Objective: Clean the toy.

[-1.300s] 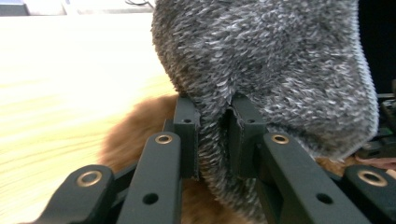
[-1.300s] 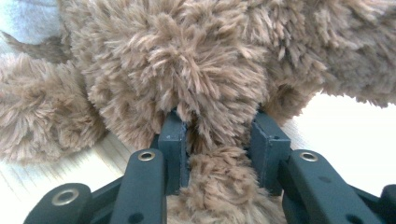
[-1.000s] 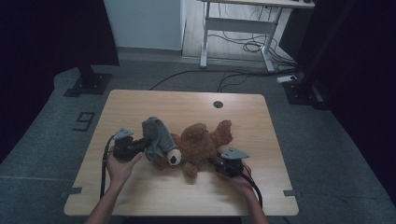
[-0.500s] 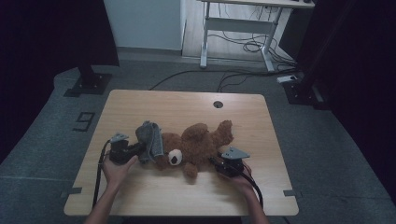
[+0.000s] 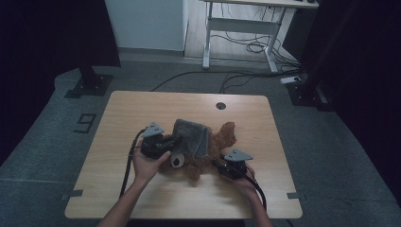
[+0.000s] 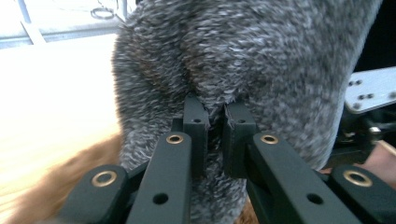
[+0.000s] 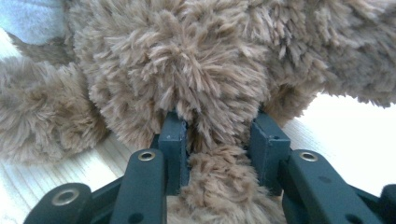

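Observation:
A brown teddy bear [image 5: 226, 134] lies on the wooden table [image 5: 142, 109], its pale muzzle [image 5: 176, 161] towards the front edge. A grey fuzzy cloth [image 5: 191, 137] is draped over its upper body. My left gripper [image 5: 174, 141] is at the cloth's left edge. Its jaws have just been closing and pinch a fold of the grey cloth [image 6: 261, 51] in the left gripper [image 6: 215, 116]. My right gripper [image 5: 218, 165] sits at the bear's front right. In the right gripper view the right gripper [image 7: 217, 128] is shut on a furry limb of the bear [image 7: 187, 56].
A round cable hole [image 5: 221, 106] sits near the table's far edge. Beyond the table stand a white desk frame [image 5: 241, 28] with cables on the floor, and black stand bases [image 5: 90, 80] at left and right. The right gripper's grey plate [image 6: 369, 93] shows beside the cloth.
My left gripper has moved right and upward with the grey cloth, pulling it from the bear's left side over its body. The right gripper has stayed put on the bear.

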`<move>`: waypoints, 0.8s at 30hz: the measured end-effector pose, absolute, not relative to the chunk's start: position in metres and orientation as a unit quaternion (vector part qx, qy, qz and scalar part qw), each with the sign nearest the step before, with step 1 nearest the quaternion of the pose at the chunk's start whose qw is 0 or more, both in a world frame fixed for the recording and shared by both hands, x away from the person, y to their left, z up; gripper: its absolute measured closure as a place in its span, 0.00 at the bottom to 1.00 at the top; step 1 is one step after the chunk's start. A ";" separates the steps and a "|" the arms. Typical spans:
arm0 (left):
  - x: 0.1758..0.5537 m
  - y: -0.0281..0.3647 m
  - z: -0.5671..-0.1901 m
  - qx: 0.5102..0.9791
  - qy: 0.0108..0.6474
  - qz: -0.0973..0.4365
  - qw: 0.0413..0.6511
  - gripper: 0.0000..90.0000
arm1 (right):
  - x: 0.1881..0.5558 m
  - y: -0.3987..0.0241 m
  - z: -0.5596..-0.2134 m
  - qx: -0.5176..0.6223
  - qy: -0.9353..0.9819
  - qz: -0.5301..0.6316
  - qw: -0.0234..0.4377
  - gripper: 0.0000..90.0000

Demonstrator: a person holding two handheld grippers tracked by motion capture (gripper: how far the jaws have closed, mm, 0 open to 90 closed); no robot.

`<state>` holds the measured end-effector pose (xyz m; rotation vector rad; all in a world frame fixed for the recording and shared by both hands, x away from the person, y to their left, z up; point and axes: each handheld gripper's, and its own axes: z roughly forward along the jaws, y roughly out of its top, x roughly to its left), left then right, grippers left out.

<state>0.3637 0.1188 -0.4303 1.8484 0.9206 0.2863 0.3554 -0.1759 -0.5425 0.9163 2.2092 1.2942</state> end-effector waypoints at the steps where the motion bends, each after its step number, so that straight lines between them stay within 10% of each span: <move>1: 0.366 0.114 -0.432 0.769 0.382 0.119 0.499 0.91 | 0.355 -0.176 -0.542 0.330 0.794 0.466 0.209 0.69; 24: 0.363 0.071 -0.456 0.820 0.355 0.159 0.420 0.93 | 0.356 -0.176 -0.543 0.328 0.795 0.466 0.208 0.69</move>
